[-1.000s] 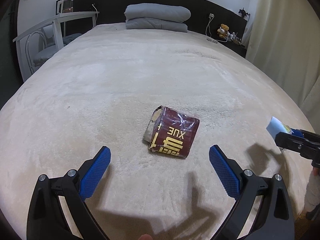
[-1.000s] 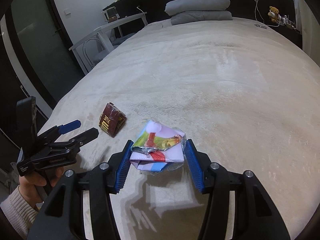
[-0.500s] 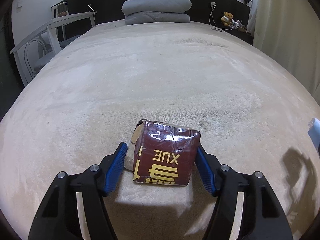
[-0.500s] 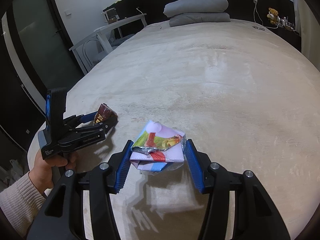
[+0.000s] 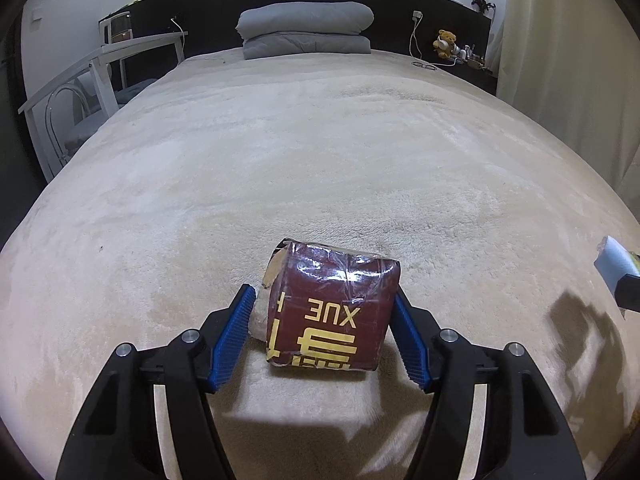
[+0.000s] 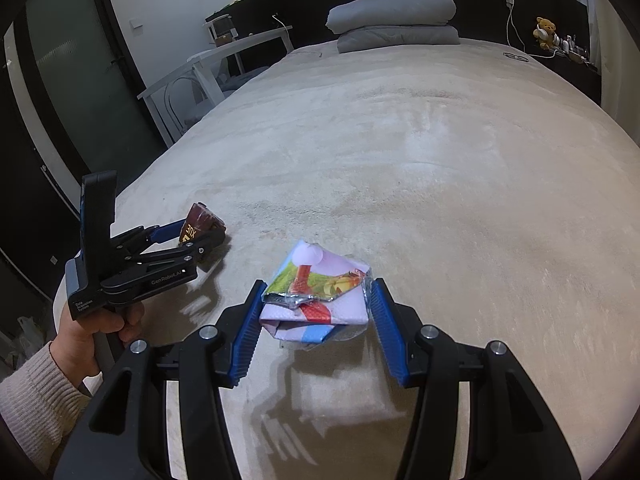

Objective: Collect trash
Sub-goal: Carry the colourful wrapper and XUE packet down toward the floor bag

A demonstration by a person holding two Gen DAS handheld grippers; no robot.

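My left gripper point(image 5: 322, 328) fingers clamp the light, crinkly red packet point(image 5: 332, 312) by its sides; right gripper point(image 6: 316, 320) fingers pinch the soft folded wrapper point(image 6: 316, 296) — both crush easily.

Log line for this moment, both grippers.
left gripper: shut on maroon packet | right gripper: shut on colourful wrapper | both on bed

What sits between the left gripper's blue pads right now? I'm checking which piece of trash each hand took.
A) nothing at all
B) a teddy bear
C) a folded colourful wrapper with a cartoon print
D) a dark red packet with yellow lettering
D: in the left wrist view the left gripper has the dark red packet between its pads, while the colourful wrapper is in the right gripper.
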